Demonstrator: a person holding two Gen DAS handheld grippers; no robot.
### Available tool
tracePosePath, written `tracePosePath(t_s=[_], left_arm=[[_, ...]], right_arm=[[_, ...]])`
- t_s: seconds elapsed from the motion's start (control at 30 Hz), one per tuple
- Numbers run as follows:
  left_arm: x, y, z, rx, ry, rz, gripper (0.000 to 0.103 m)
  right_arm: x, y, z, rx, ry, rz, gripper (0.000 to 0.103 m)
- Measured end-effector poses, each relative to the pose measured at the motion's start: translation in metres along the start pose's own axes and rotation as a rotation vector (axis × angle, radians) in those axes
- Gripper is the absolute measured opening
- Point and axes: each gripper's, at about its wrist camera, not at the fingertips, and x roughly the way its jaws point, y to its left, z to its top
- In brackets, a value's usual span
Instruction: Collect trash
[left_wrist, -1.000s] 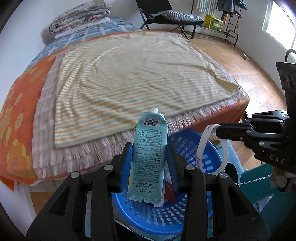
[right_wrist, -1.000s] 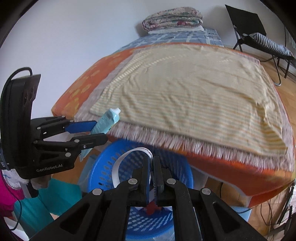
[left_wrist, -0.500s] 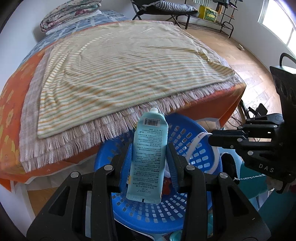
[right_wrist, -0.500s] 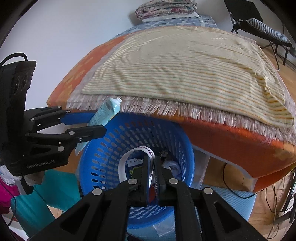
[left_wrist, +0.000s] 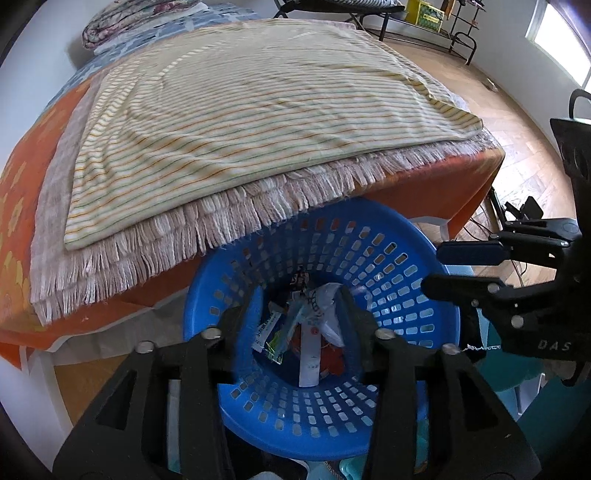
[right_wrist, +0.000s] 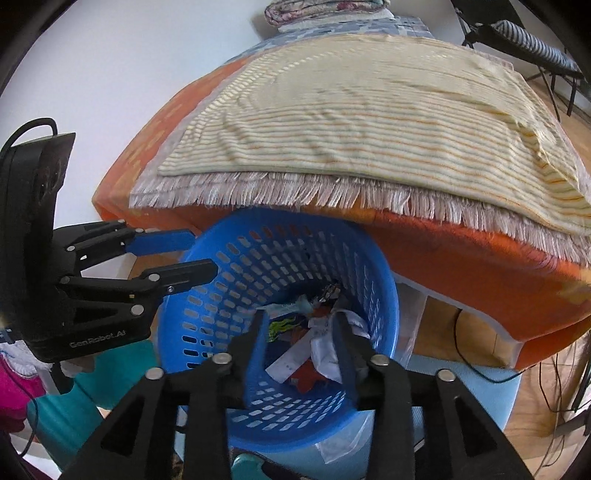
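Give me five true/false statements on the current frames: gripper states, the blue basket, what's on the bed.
1. The left gripper is shut on a teal tube. False: its jaws are open and nothing is between them.
2. The right gripper is open and empty. True.
3. The blue basket already holds trash. True: wrappers and paper scraps lie at its bottom.
4. The basket stands in the middle of the floor, away from the bed. False: its far rim sits under the fringed edge of the bed cover.
5. A striped blanket is spread flat on the bed, with nothing lying on it. True.
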Motion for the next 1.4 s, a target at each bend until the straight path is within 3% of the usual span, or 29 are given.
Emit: tracePosePath(t_s=[0.17,0.23,0.43,0.53,0.8,0.93,1.4], left_arm=[[0.0,0.003,0.0,-0.012,-0.004,0.008,0.052],[-0.001,0.006,0.0,-0.018,-0.006,0.011,0.058],[-0.008,0.011,0.004,-0.042,-0.025,0.021,0.059],[-0.013,0.016,0.008,-0.065,-0.042,0.029,0.068],[-0.033,0.025,0.024,-0.116,-0.107,0.051,0.071],[-0.048,0.029,0.034,-0.134,-0.155,0.06,0.08],[-0.086,0.028,0.066,-0.127,-0.255,0.079,0.081]], right_arm=[[-0.001,0.0,0.0,0.003,-0.006,-0.018,0.056],[-0.003,-0.001,0.001,0.006,-0.014,-0.031,0.064],[-0.011,0.0,0.004,0.005,-0.039,-0.067,0.083],[-0.014,0.001,0.007,0.001,-0.053,-0.084,0.085],[-0.025,0.004,0.017,0.002,-0.094,-0.105,0.09],[-0.031,0.005,0.022,-0.002,-0.119,-0.115,0.092],[-0.055,0.008,0.05,-0.024,-0.175,-0.136,0.092]])
